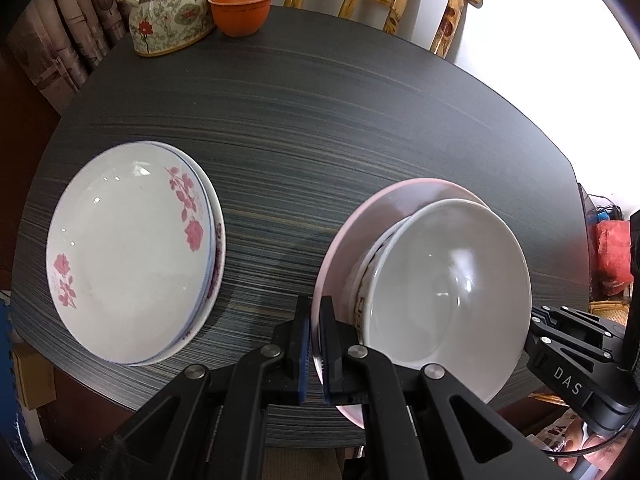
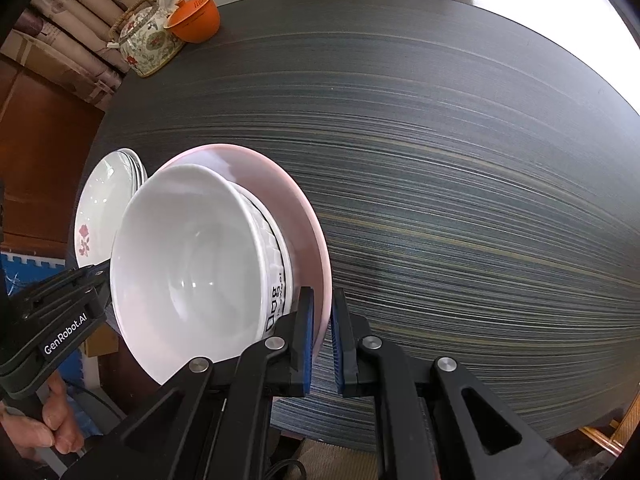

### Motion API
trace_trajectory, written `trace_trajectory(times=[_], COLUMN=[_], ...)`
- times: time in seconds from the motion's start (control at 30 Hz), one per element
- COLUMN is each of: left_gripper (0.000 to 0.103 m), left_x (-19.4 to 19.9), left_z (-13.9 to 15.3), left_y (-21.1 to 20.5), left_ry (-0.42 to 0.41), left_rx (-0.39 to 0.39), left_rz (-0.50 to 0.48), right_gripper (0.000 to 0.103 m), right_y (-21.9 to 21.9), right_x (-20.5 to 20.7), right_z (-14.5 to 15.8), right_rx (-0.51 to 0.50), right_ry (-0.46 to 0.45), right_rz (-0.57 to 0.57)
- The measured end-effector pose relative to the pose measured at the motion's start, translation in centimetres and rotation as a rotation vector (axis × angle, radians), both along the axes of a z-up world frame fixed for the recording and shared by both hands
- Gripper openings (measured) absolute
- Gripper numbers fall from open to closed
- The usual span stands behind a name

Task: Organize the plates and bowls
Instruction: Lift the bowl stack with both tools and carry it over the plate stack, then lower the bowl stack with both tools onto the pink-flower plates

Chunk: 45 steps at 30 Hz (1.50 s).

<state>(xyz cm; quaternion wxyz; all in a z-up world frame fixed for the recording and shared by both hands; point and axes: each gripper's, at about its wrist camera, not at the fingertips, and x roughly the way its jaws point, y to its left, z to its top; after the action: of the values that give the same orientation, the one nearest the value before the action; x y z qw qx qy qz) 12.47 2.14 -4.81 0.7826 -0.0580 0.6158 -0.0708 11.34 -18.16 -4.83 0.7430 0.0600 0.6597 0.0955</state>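
A pink plate (image 1: pixel 362 216) carries a stack of white bowls (image 1: pixel 448 276) near the table's front edge. My left gripper (image 1: pixel 316 344) is shut on the plate's left rim. My right gripper (image 2: pixel 322 340) is shut on the same pink plate (image 2: pixel 296 208) at its right rim, with the white bowls (image 2: pixel 188 264) just to its left. The lower bowl has black markings on its side. A stack of white plates with pink flowers (image 1: pixel 128 256) lies on the left of the table; it also shows in the right wrist view (image 2: pixel 106 200).
The dark round table (image 1: pixel 320 120) holds a floral teapot (image 1: pixel 168 12) and an orange lidded cup (image 1: pixel 242 6) at the far left. Wooden chairs (image 1: pixel 404 4) stand behind the table. A person's hand (image 2: pixel 40 428) holds the left gripper.
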Motion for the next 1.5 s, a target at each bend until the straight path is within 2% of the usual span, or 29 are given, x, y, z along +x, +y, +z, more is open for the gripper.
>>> trace_trajectory(times=[0.43,0.9,1.2,1.5], left_gripper=[0.001,0.001,0.001,0.001], left_x=[-1.0,-0.9,-0.4,0.6], left_z=[4.1,7.5,6.9,4.8], left_y=[5.2,14.9,19.4,21.5], left_ry=[-0.072,-0.099,-0.076,-0.035], left_rx=[0.01,0.049,0.068,0.073], left_rz=[0.042,0.152,0.188,0.19], right_gripper=[0.009,0.009,0.009,0.01], right_y=[3.0,12.0,17.9,21.1], right_x=[1.0,1.8,2.4,3.3], right_z=[4.4,7.5,7.3,5.3], right_rx=[-0.005,0.002,0.024,0.025], right_ry=[-0.058,-0.097,-0.086,-0.043], right_rz=[0.026,0.126,0.181,0.192])
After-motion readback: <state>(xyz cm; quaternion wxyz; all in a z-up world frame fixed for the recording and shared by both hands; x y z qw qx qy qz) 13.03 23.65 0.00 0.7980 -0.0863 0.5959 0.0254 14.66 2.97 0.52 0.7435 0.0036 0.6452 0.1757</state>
